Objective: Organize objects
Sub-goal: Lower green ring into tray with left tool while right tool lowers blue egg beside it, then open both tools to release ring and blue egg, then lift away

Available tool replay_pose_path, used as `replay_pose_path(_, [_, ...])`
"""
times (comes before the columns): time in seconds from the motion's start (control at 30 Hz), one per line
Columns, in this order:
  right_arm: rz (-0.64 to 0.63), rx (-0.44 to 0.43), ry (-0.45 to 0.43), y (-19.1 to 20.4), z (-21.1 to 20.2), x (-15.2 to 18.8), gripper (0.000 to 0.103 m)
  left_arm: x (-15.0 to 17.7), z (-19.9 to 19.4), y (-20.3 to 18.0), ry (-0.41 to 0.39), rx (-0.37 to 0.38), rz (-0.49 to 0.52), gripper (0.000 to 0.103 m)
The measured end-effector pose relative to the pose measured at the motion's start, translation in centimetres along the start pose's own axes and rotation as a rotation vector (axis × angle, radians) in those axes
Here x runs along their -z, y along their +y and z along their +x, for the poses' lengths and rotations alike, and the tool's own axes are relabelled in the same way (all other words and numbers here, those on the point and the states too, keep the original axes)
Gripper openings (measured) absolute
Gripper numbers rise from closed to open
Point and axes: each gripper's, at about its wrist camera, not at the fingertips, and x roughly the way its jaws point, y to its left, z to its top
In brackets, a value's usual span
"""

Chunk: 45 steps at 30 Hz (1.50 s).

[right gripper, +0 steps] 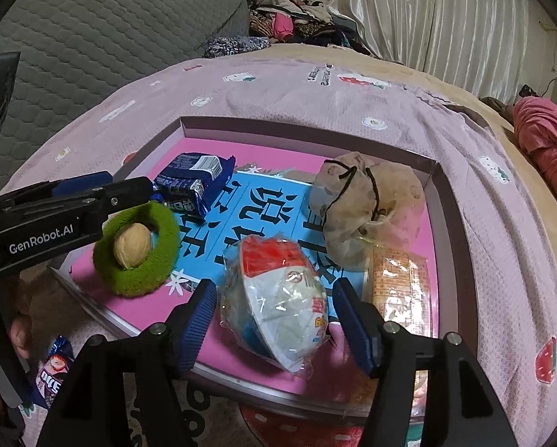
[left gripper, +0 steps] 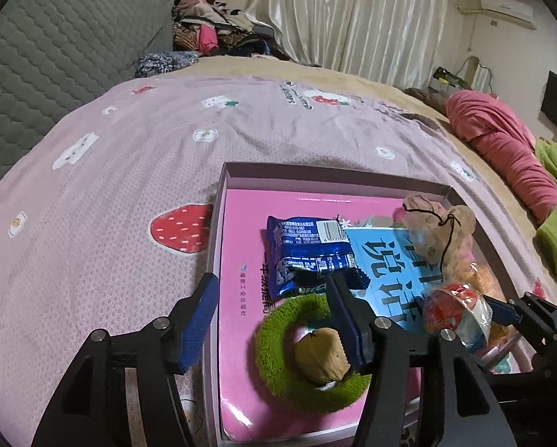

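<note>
A shallow pink box (left gripper: 330, 173) (right gripper: 308, 134) lies on the bed. In it are a green fuzzy ring (left gripper: 278, 365) (right gripper: 155, 260) with a walnut (left gripper: 321, 354) (right gripper: 131, 247) in its middle, a blue snack packet (left gripper: 308, 249) (right gripper: 192, 178), a beige drawstring pouch (left gripper: 438, 231) (right gripper: 356, 201), an orange packet (right gripper: 401, 283) and a wrapped red-and-white cup (left gripper: 453, 309) (right gripper: 278, 298). My left gripper (left gripper: 274, 320) (right gripper: 103, 190) is open over the box's left edge, empty, its right finger beside the walnut. My right gripper (right gripper: 274, 324) (left gripper: 509, 309) is open, its fingers on either side of the wrapped cup.
A pink strawberry-print sheet (left gripper: 129, 171) covers the bed. A purple snack packet (right gripper: 53, 372) lies outside the box at the near left. A grey quilted headboard (left gripper: 54, 56), piled clothes (left gripper: 218, 26) and a pink blanket roll (left gripper: 502, 141) lie at the bed's edges.
</note>
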Motion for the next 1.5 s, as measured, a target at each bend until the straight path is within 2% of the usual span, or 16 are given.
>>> replay_pose_path(0.17, [0.004,-0.007,-0.023,0.0,-0.8,-0.2,0.066,-0.2,-0.8,-0.2,-0.013,0.011,0.003,0.063])
replay_pose_path(0.3, [0.005,-0.006,-0.039,0.1,-1.4,-0.4,0.071,-0.4,-1.7,-0.3,-0.029,0.012,0.008,0.064])
replay_pose_path(0.4, [0.004,-0.005,-0.047,0.1,-1.7,-0.5,0.071,-0.5,-2.4,-0.3,-0.038,0.009,0.005,0.072])
replay_pose_path(0.73, [0.016,0.008,-0.062,-0.1,-2.6,-0.7,0.072,-0.9,-4.0,-0.4,-0.055,-0.061,0.033,0.078])
replay_pose_path(0.8, [0.026,0.009,-0.074,-0.3,-3.3,-0.8,0.074,-1.0,-4.9,-0.7,-0.093,-0.122,0.052,0.078])
replay_pose_path(0.87, [0.033,0.002,-0.089,-0.4,-4.1,-0.8,0.076,-0.8,-6.5,-1.1,-0.181,-0.186,0.063,0.081])
replay_pose_path(0.97, [0.050,0.001,-0.100,-0.6,-5.7,-0.3,0.077,-0.3,-8.1,-1.7,-0.237,-0.215,0.065,0.083])
replay_pose_path(1.2, [0.061,0.059,-0.136,0.0,-10.9,1.3,0.083,2.1,-10.7,-3.3,-0.162,-0.189,0.087,0.084])
replay_pose_path(1.4, [0.048,0.093,-0.143,0.5,-14.6,1.8,0.085,3.7,-13.7,-2.8,-0.137,-0.157,0.033,0.084])
replay_pose_path(1.5, [0.054,0.102,-0.167,0.8,-16.3,2.0,0.089,3.8,-15.4,-2.4,-0.133,-0.139,0.006,0.085])
